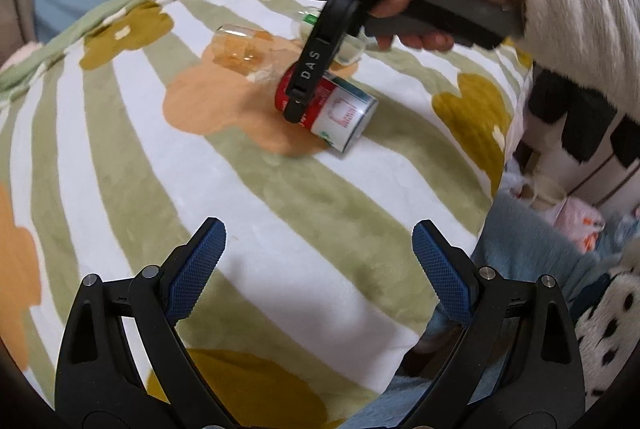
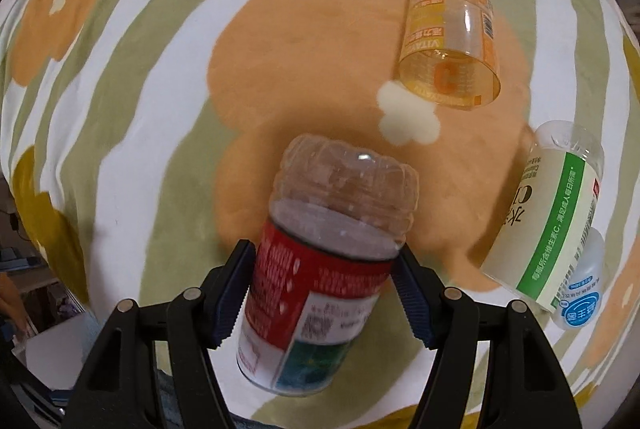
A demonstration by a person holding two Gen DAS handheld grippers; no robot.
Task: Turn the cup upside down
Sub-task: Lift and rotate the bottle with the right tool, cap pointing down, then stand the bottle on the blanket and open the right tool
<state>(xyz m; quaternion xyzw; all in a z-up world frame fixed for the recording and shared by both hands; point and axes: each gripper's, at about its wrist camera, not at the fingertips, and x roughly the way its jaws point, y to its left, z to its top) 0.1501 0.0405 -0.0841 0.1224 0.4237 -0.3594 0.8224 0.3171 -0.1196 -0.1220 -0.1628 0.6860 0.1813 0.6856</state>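
Right gripper (image 2: 324,289) jaws clamp red-labelled cup (image 2: 320,269), tilted, base pointing away

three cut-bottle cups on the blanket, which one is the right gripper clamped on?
The red-labelled cup, held between the right gripper fingers. The orange-labelled cup and green-striped white cup lie untouched.

Left wrist far, right wrist close, shared blanket (image 1: 280,209)
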